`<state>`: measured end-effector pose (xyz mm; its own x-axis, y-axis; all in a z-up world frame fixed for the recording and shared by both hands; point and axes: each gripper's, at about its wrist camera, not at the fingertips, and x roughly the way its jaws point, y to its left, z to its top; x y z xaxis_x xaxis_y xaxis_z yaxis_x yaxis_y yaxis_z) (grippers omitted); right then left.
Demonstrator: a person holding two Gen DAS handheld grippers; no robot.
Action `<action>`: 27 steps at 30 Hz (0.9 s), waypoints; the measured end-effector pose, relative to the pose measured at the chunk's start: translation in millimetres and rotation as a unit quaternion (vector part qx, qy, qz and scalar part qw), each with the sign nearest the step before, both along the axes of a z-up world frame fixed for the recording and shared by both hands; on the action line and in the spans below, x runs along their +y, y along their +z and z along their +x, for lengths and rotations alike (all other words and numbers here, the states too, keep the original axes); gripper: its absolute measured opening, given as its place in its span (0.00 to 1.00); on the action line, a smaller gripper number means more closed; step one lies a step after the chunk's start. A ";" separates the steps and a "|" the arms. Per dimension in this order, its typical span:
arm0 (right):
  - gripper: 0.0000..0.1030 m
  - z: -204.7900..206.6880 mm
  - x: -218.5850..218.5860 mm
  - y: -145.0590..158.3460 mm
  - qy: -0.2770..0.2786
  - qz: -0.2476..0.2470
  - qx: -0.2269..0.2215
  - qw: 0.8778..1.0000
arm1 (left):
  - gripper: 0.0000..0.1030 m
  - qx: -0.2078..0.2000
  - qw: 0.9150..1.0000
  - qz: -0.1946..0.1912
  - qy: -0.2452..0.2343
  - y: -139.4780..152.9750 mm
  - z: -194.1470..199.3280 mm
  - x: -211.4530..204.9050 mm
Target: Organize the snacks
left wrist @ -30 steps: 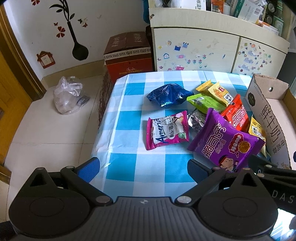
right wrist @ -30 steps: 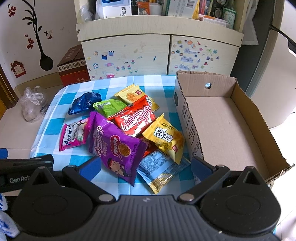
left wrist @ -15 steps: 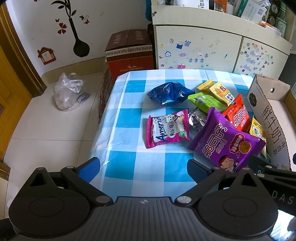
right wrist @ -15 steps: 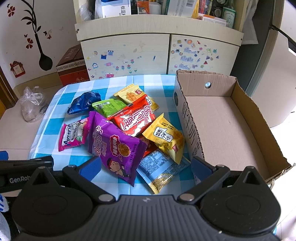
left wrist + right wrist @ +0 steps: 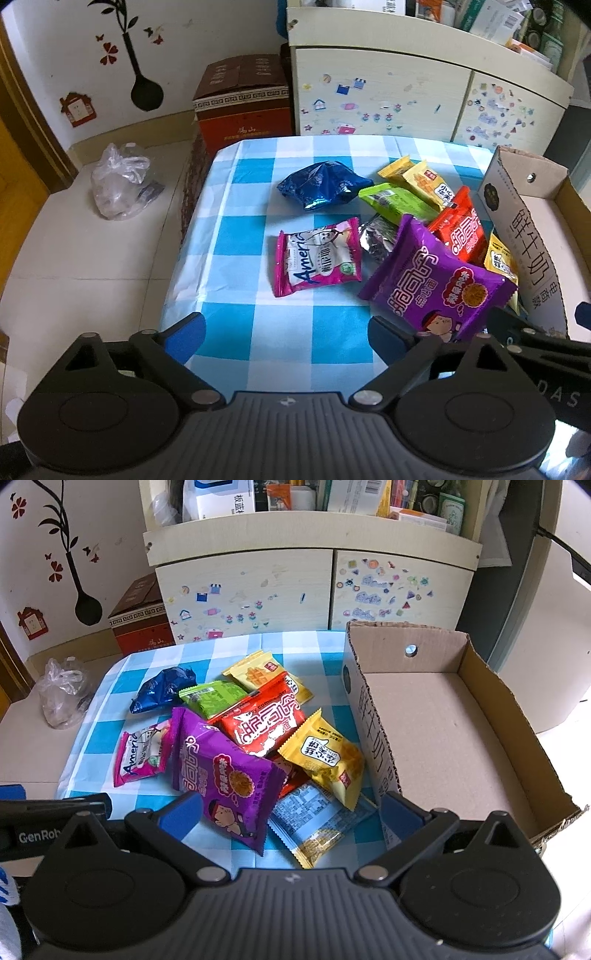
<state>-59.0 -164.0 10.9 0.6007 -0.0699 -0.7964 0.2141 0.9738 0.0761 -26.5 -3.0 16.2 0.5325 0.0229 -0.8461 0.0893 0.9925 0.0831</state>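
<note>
Several snack packets lie heaped on the desk, which wears a blue-and-white checked cloth. The left tool hangs over the near edge with its jaws spread wide and just now easing inward, only bare cloth between them; its right finger sits just beside the near corner of the purple packet. The pink packet lies ahead of it, a little apart from the heap, with the dark blue bag farther back. The right tool is also spread, pinching nothing; the purple packet's lower end and a light blue packet show between its fingers. Beyond them lie a yellow packet, a red packet and a green packet.

An open cardboard box stands on the desk's right side, its near wall touching the heap. The desk's left half is open cloth, dropping off to the floor at its left edge.
</note>
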 end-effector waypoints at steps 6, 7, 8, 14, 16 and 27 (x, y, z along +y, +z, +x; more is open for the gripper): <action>0.99 -0.1 -6.3 1.3 0.010 0.000 -0.009 1.000 | 0.93 0.013 1.000 -0.018 -0.011 -1.4 6.6 -2.6; 0.99 -0.6 -8.8 2.0 0.012 0.003 -0.010 1.000 | 0.93 0.016 0.999 -0.024 -0.016 -0.9 8.1 -3.2; 0.99 -0.7 -11.6 3.1 0.015 0.008 -0.011 1.000 | 0.94 0.018 0.999 -0.032 -0.022 0.2 9.9 -4.0; 0.99 -1.1 -44.3 20.1 0.036 0.061 -0.063 0.995 | 0.94 -0.015 0.998 -0.041 -0.041 13.8 29.6 -3.5; 0.99 1.0 -55.1 22.4 0.038 0.073 -0.081 0.993 | 0.94 -0.020 0.998 -0.045 -0.031 16.0 40.0 0.6; 0.82 22.1 -52.5 -11.5 0.112 0.128 -0.084 0.982 | 0.94 -0.002 0.993 -0.119 0.012 5.7 74.8 10.2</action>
